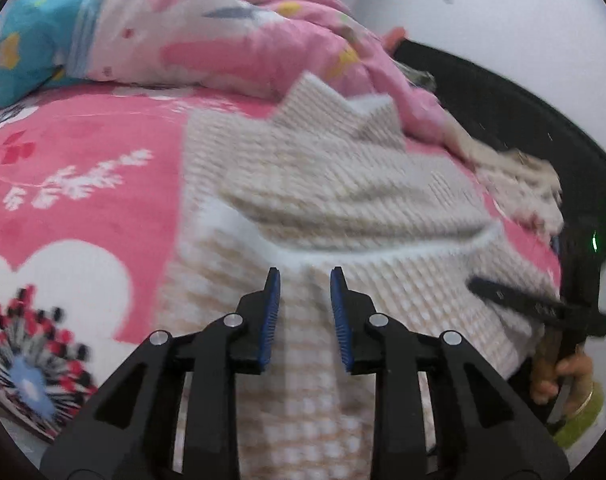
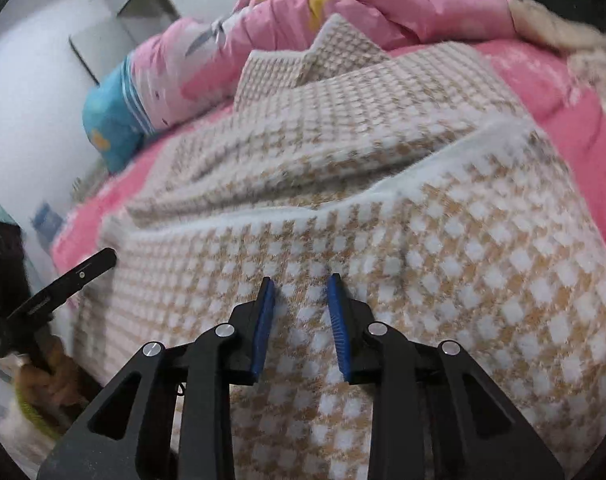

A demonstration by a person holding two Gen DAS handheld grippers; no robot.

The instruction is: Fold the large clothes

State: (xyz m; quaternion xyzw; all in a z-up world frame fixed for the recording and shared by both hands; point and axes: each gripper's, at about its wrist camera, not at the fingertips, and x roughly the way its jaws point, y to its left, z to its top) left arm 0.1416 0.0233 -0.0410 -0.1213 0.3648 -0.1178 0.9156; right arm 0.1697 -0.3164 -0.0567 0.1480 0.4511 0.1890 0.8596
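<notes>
Left tongs: sitting nearest the lens, blue pads spread apart and released, nothing between them, tips hovering over the near part of the checked garment.
Right tongs: likewise standing parted and released, tips poised over the checked cloth; whether the pads are touching the fabric cannot be told.
Checked garment: a large beige-and-white knit piece, lying spread on the bed, its near part draping over the bed's edge toward both cameras. A white-trimmed edge is running across it, with more of the cloth lying in loose folds behind, and pointed corners are sticking up at the far end.
Bed sheet: pink with white and red floral prints, lying under the garment and showing to its left in the left wrist view.
Quilt: pink, bunched up along the far side of the bed, just behind the garment.
Blue pillow: lying at the far left end of the quilt.
Other device: in the left view the right tongs are appearing at the right edge, gripped by a hand; the picture is blurring there.
</notes>
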